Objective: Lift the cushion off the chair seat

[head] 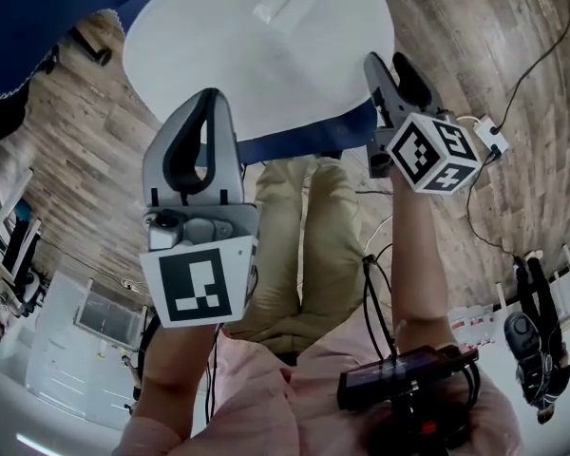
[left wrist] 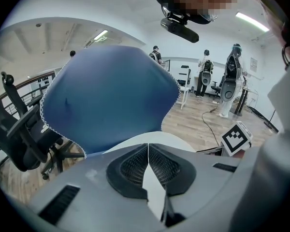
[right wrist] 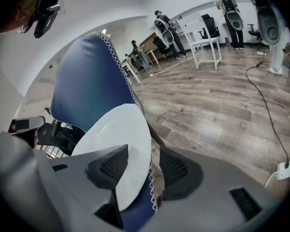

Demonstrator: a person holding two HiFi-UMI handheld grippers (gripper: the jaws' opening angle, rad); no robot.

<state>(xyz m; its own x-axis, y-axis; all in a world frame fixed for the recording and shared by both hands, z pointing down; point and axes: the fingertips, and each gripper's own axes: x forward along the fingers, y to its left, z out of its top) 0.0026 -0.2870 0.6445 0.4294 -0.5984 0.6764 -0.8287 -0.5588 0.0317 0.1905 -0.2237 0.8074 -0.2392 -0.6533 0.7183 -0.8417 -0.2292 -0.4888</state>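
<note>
In the head view the cushion (head: 266,55) filled the 12 o'clock part of the picture, with its white face turned to the camera and a dark blue border along its near edge. It was up in the air over the wooden floor (head: 475,46), just beyond the person's beige trousers (head: 304,255). The left hand-held gripper (head: 209,107) met the near edge at about 7 o'clock of the cushion, and the right hand-held gripper (head: 385,69) met it at about 4 o'clock. This view did not show how the jaws stood.

The left gripper view showed it. There the jaws of the left hand-held gripper (left wrist: 148,146) were pressed together on a thin white edge of the cushion (left wrist: 106,95), and the blue face rose at 12 o'clock from the jaws. A black office chair (left wrist: 19,134) stood at 9 o'clock, some people (left wrist: 205,71) stood far off at 2 o'clock, and the marker cube (left wrist: 237,137) of the other gripper was at 4 o'clock.

In the right gripper view the right hand-held gripper (right wrist: 135,156) was closed on the cushion (right wrist: 87,91), with both the white face and the blue stitched border between its jaws. The cushion rose to 11 o'clock. A white table (right wrist: 205,45) and a cable (right wrist: 266,110) on the floor appeared only here.
</note>
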